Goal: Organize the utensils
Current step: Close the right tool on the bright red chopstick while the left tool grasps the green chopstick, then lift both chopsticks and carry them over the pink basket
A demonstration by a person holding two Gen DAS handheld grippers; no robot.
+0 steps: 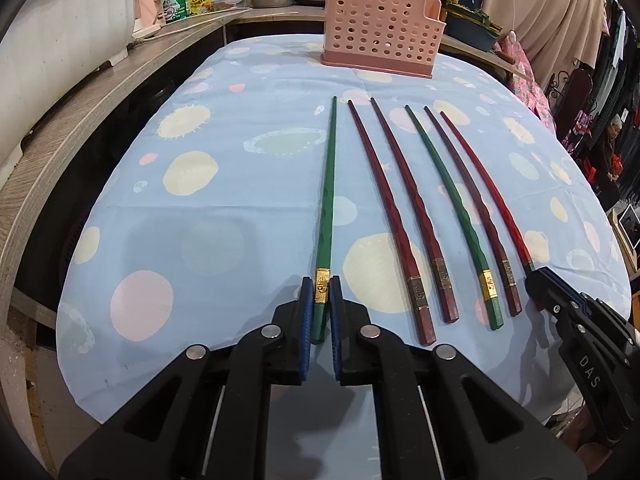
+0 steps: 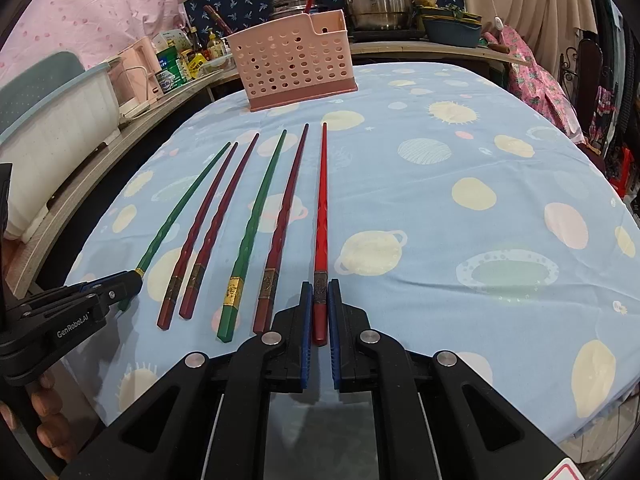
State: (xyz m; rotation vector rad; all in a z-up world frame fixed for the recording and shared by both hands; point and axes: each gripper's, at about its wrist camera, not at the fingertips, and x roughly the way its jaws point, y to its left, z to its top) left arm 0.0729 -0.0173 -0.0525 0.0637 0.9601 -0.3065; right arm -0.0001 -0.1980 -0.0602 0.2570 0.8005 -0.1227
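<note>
Now green chopstick betw. left jaws.

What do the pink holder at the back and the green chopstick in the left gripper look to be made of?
Pink holder: likely moulded plastic with a matte finish, judging by its even rows of round holes and thin, uniform walls. Green chopstick: smooth and faintly glossy, possibly lacquered wood or plastic; the pictures cannot settle which. Its gold band looks metallic or foil.
</note>
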